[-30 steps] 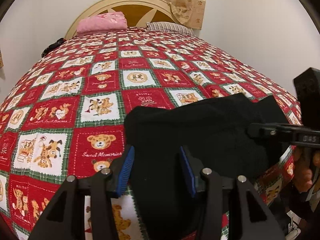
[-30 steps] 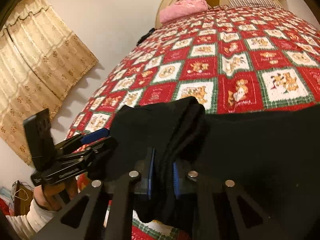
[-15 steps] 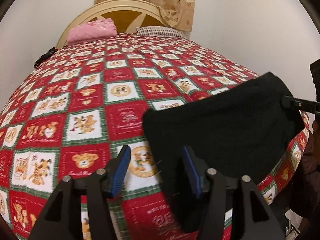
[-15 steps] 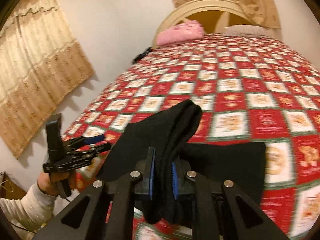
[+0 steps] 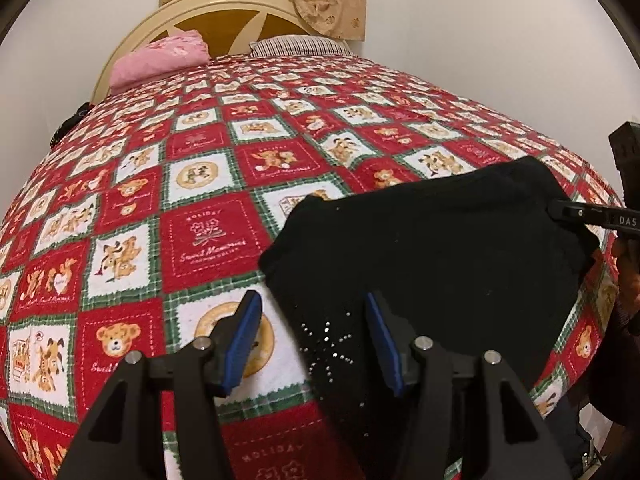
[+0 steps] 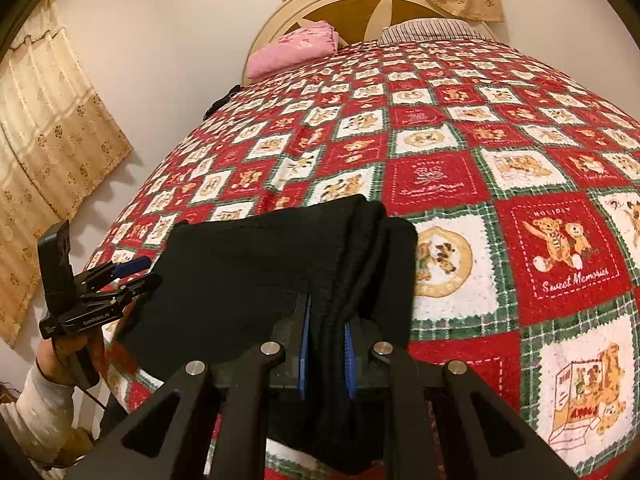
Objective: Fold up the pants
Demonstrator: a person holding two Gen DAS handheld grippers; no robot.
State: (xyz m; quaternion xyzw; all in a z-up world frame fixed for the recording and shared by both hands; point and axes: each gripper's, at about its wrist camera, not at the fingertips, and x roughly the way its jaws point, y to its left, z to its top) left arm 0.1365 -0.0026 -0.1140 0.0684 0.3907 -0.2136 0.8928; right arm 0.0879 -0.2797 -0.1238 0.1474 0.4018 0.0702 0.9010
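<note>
Pants folded, long axis crosswise, right tongs pinching edge

Each view rides on a hand-held claw and looks forward and downward along its two fingers, close above the near end of the bed.

The left wrist view sits behind the left gripper; ahead of it the red quilt runs to the headboard, and the right gripper enters from the right edge.

The right wrist view sits behind the right gripper, facing the same way, with the left gripper well off to its left.

Both views share the black pants just before the fingers, the quilt, the pink pillow and the headboard.
</note>
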